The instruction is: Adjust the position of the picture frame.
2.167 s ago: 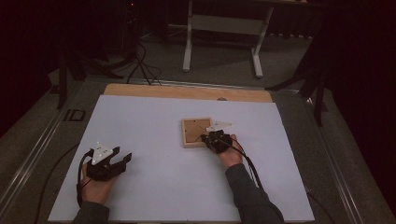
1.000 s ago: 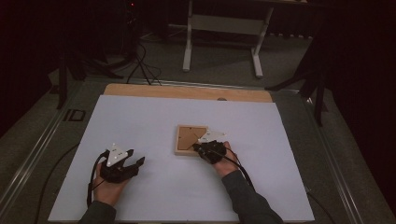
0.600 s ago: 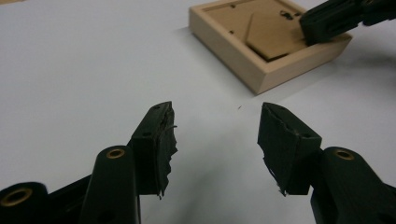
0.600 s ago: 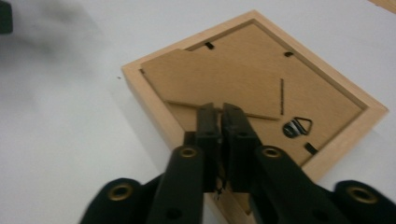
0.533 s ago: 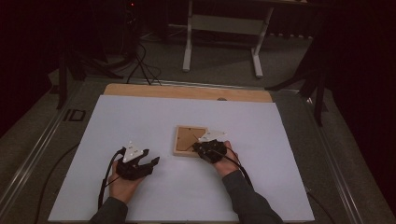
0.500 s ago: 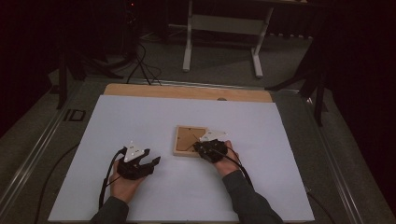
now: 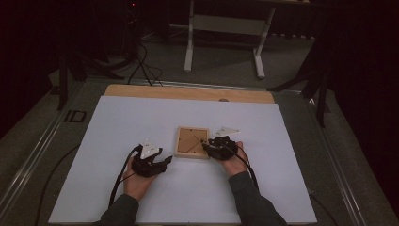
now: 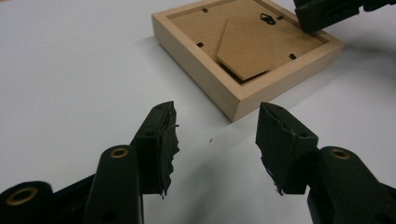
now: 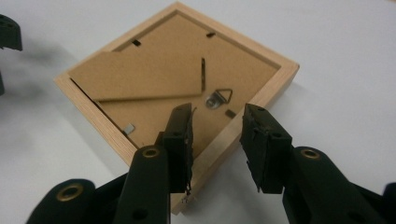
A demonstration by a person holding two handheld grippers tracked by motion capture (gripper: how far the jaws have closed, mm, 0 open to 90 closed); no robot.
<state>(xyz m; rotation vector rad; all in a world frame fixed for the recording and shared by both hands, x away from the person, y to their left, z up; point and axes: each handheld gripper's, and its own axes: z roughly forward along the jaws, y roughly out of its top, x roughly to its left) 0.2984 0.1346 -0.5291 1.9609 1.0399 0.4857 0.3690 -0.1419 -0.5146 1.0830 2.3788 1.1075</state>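
Left gripper (image 7: pixel 165 161) slid toward picture frame (image 7: pixel 192 142); hanger (image 9: pixel 219 99) visible close-up.

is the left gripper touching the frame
No, the left gripper hangs open with bare white table between its jaws and the frame.

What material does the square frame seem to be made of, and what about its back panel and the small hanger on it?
The frame looks like pale, unfinished wood: faint grain, matte. The back panel and its fold-out stand seem brown fibreboard or stiff card: flat, dull, thin edge. The small hanger looks like metal, grey and slightly shiny.
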